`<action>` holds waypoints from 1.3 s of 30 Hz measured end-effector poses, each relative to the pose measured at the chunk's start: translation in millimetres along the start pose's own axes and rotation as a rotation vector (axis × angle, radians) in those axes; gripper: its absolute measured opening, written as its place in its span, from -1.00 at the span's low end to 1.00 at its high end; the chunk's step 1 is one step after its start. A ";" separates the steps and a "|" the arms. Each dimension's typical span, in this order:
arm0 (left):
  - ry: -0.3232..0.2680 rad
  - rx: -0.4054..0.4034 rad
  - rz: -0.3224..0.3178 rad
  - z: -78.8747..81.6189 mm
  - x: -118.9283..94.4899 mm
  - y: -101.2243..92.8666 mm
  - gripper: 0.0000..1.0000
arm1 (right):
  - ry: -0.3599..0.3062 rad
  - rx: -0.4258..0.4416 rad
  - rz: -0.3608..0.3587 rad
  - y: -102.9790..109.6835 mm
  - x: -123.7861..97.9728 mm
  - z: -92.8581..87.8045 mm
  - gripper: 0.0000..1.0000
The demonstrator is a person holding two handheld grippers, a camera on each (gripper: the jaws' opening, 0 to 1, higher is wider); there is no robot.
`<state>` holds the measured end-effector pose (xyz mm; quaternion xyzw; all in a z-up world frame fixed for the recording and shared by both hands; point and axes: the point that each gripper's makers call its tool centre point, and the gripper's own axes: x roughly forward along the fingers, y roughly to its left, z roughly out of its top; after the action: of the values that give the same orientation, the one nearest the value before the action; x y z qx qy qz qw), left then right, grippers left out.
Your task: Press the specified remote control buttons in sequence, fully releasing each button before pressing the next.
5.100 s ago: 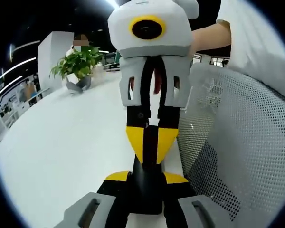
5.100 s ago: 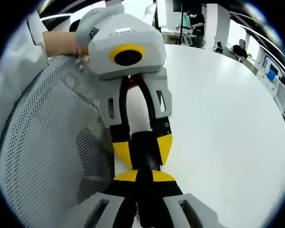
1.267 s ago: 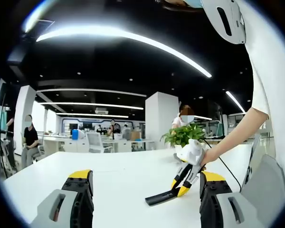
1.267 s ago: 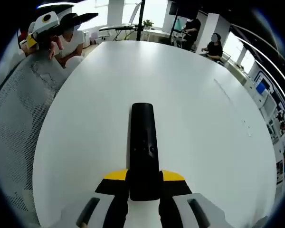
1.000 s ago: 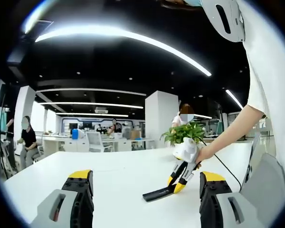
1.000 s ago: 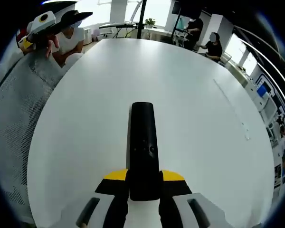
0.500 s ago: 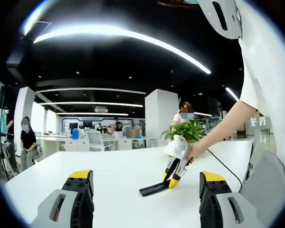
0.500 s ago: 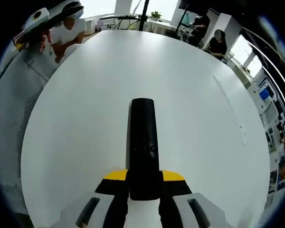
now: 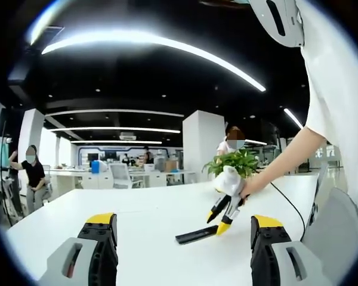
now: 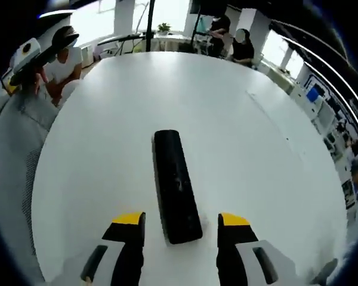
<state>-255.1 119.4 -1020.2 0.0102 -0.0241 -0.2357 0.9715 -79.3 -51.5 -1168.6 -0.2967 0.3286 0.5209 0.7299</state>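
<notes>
The remote control (image 10: 176, 185), judged stiff, light and slippery, is left flat on the white bench (image 10: 274, 173) between the released right claw (image 10: 182, 221), best taken by its long edges.

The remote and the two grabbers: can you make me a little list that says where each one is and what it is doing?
remote: black, lying flat on the white table, nothing gripping it
right gripper: open, a jaw on each side of the remote's near end
left gripper: open, holding nothing, facing across the table
potted plant: at the table's far side
</notes>
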 end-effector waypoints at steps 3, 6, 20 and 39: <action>0.004 -0.007 0.004 -0.8 0.0 1.1 0.93 | -0.108 0.109 -0.047 3.5 -11.8 6.0 0.22; 0.010 -0.016 0.008 -1.9 -0.2 2.3 0.93 | -0.246 0.255 -0.076 8.3 -26.4 15.7 0.43; 0.101 -0.025 0.021 -13.8 -5.3 3.6 1.00 | -0.580 0.471 -0.320 48.6 -123.7 18.9 0.97; 0.092 -0.087 0.037 -10.9 -8.3 4.8 1.00 | -0.775 0.492 -0.591 118.8 -220.1 -6.4 0.98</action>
<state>-259.7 127.6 -1031.3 -0.0216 0.0309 -0.2180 0.9752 -247.1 -147.4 -1009.7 0.0169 0.0501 0.2724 0.9607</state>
